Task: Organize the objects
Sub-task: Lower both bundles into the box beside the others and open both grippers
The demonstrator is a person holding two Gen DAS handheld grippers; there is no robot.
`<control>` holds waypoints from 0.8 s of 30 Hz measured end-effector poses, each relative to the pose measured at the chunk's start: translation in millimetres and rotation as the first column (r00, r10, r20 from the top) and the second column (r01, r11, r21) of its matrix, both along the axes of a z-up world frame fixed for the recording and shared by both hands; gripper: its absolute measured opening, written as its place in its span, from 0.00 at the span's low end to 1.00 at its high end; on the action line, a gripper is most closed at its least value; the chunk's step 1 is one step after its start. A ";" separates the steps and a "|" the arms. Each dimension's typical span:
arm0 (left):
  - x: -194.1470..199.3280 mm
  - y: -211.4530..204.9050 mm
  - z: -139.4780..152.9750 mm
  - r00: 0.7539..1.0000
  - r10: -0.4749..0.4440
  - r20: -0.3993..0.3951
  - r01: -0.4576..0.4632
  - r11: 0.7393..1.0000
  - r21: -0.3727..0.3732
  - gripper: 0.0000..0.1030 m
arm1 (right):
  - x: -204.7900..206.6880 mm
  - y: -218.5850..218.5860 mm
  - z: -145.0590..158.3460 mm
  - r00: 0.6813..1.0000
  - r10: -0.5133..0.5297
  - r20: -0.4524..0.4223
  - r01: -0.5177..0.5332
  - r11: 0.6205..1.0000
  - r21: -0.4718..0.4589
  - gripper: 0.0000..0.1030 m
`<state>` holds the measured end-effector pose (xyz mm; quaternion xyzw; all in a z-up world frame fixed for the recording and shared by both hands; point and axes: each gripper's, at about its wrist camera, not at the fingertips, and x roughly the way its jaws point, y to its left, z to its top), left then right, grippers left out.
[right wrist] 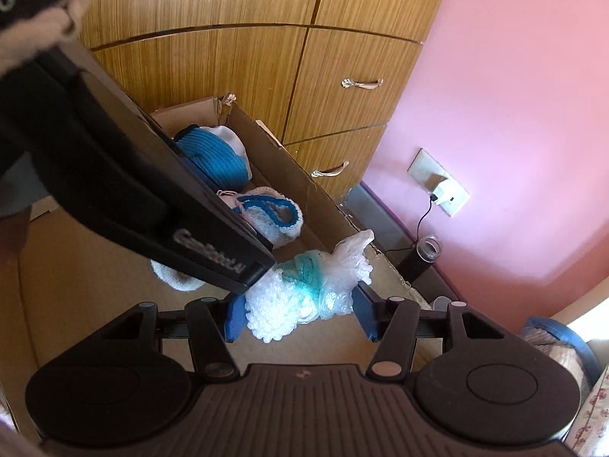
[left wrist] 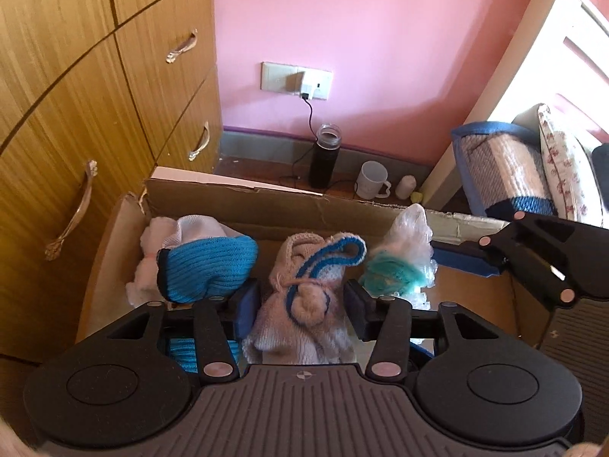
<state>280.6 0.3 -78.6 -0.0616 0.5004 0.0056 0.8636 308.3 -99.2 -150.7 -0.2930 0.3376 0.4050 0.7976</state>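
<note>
While its branding stays illegible, the left hand-held gripper [left wrist: 302, 304] stands open around a pink-and-blue knitted pouch [left wrist: 304, 297] inside the brown cardboard box [left wrist: 266, 205]; the right hand-held gripper [right wrist: 295, 316] brackets, open, a clear plastic bag of teal yarn [right wrist: 304, 289].

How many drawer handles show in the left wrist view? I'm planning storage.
3: upper handle, middle handle, lower-left handle, all on the wooden cabinet. Others may be out of frame.

The left wrist camera sits close above the cardboard box [left wrist: 236, 205], looking down and forward along its fingers toward the pink wall [left wrist: 361, 30], cabinet on its left. The right wrist camera hangs just as near, angled more toward the wooden cabinet [right wrist: 247, 57]. Both take in the box, the blue knit [right wrist: 217, 160], the wall socket [left wrist: 296, 80] and the dark bottle [right wrist: 422, 259].
</note>
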 end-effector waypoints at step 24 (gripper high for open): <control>-101.5 -0.5 117.5 0.984 0.000 0.181 0.032 0.984 -0.177 0.85 | -102.5 -70.3 76.4 0.989 -0.148 -0.008 0.148 0.979 0.143 0.71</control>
